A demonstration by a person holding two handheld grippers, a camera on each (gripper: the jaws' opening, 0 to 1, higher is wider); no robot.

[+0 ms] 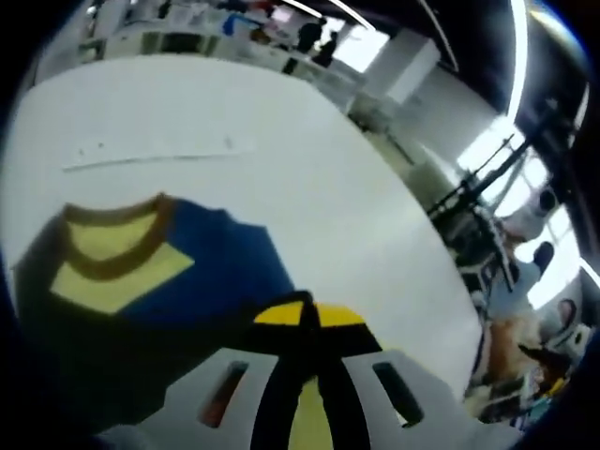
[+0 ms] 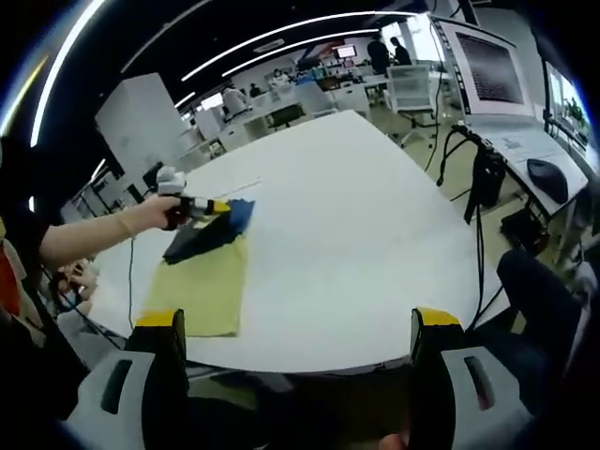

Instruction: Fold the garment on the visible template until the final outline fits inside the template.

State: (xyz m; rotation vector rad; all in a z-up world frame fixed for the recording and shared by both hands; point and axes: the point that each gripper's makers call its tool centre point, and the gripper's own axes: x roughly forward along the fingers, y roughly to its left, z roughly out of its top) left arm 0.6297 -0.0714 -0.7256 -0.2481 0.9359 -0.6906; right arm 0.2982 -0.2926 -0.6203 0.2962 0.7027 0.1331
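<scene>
Midway through a fold, left gripper (image 2: 217, 207) working at the garment's far end.

On the white table (image 2: 375, 234), the blue garment (image 2: 208, 236) lies over the far end of the yellow template (image 2: 199, 291), its brown collar (image 1: 117, 246) away from the left gripper. That gripper's jaws look pressed together on the cloth, though whether they grip it I cannot tell; the right gripper (image 2: 295, 333) hangs wide and empty off the table's near edge. Best carry the fold flat and straight toward the collar, keeping every edge inside the template.
</scene>
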